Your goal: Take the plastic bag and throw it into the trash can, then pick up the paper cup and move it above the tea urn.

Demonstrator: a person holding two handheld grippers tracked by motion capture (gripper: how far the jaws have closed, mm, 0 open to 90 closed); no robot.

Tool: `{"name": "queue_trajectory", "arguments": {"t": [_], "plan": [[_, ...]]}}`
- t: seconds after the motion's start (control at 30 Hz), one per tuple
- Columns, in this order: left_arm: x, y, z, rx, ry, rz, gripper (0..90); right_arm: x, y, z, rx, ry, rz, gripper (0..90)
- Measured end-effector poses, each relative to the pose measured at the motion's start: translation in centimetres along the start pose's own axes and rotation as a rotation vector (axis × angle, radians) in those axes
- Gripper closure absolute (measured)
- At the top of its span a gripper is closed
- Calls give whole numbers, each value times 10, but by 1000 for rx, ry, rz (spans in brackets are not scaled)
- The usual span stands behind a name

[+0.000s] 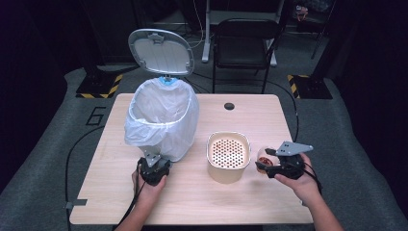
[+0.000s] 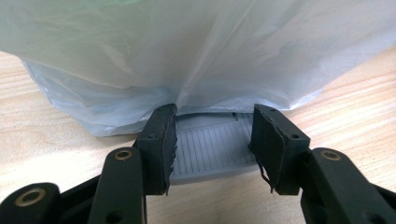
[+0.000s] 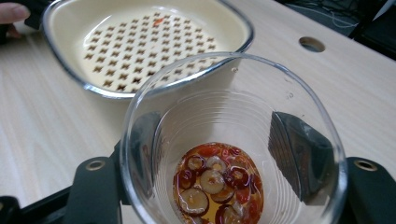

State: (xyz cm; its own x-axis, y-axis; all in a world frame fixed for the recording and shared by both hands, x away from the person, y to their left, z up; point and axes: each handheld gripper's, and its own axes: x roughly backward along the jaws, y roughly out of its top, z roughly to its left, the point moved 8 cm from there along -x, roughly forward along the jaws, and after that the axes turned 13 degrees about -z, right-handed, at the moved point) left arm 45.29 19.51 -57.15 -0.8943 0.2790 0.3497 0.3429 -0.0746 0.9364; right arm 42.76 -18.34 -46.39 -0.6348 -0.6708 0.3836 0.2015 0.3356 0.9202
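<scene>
A bin (image 1: 163, 120) lined with a white plastic bag stands at the table's left, its grey lid (image 1: 161, 51) up. My left gripper (image 1: 154, 166) sits at the bin's base; its open jaws flank the grey ribbed foot pedal (image 2: 212, 151) under the bag (image 2: 196, 56). My right gripper (image 1: 274, 163) is shut on a clear plastic cup (image 3: 233, 144) with red sliced pieces in amber liquid (image 3: 217, 184) at its bottom. The cup is just right of a cream container with a perforated strainer insert (image 1: 229, 154), whose rim (image 3: 140, 91) lies close behind the cup.
The light wooden table (image 1: 202, 202) has a round cable hole (image 1: 229, 106) near its far edge. A black folding chair (image 1: 245, 45) stands beyond the table. Cables trail from both grippers toward the front edge.
</scene>
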Motion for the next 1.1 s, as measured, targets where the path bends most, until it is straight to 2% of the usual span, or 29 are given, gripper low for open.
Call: {"name": "queue_trajectory", "arguments": {"t": [0.27, 0.37, 0.53, 0.8, 1.1], "plan": [[0, 0, 1, -6, 2, 0, 504, -5, 24, -23, 21, -15, -32, 348], [0, 0, 1, -7, 2, 0, 504, -9, 33, -28, 9, -15, -45, 348], [0, 0, 1, -7, 2, 1, 504, -15, 45, -37, 26, -16, -52, 350], [0, 0, 1, -6, 2, 0, 504, -21, 75, -44, 50, -18, -70, 351], [0, 0, 1, -8, 2, 3, 504, -38, 106, -52, 25, -6, -121, 351]]}}
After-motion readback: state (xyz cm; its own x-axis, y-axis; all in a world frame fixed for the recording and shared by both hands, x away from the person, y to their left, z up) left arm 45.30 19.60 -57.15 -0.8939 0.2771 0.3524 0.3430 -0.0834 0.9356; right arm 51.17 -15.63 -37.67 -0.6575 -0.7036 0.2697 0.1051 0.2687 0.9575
